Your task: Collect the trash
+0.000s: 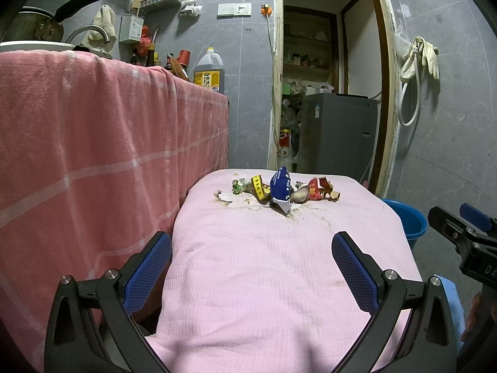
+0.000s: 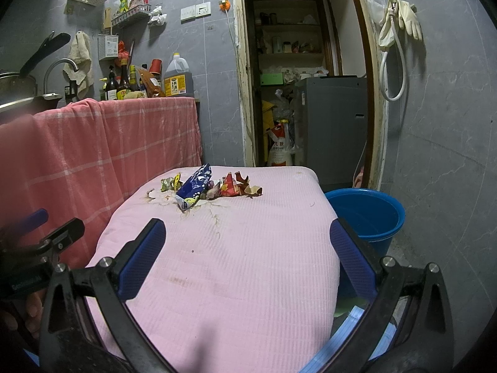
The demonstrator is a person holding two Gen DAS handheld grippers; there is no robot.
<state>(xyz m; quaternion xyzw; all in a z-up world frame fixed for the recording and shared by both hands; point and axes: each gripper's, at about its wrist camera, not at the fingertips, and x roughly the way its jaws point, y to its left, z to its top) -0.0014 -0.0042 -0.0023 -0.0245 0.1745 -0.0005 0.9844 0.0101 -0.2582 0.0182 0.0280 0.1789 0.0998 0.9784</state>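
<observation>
Holding both tools low over the near end of the pink-covered surface, I see my left hand-held gripper spread wide with nothing between its blue pads; my right hand-held gripper is spread just as wide and equally empty; neither touches the trash.

My target, the pile of trash, sits at the far end of the surface, well apart from both tools; from the left wrist view it lies almost straight ahead, from the right wrist view it lies ahead and to the left. Within the pile, a crumpled blue wrapper stands tallest near the middle; a yellow wrapper and a small green scrap lie on its left; a red wrapper lies on its right with a brown torn piece at the outer edge; the pieces touch or overlap one another. Brownish stains mark the cloth around and just in front of the pile.

On the floor to the right of the surface stands a blue bucket, just beside its far right corner; a pink checked cloth hangs along the left side.
</observation>
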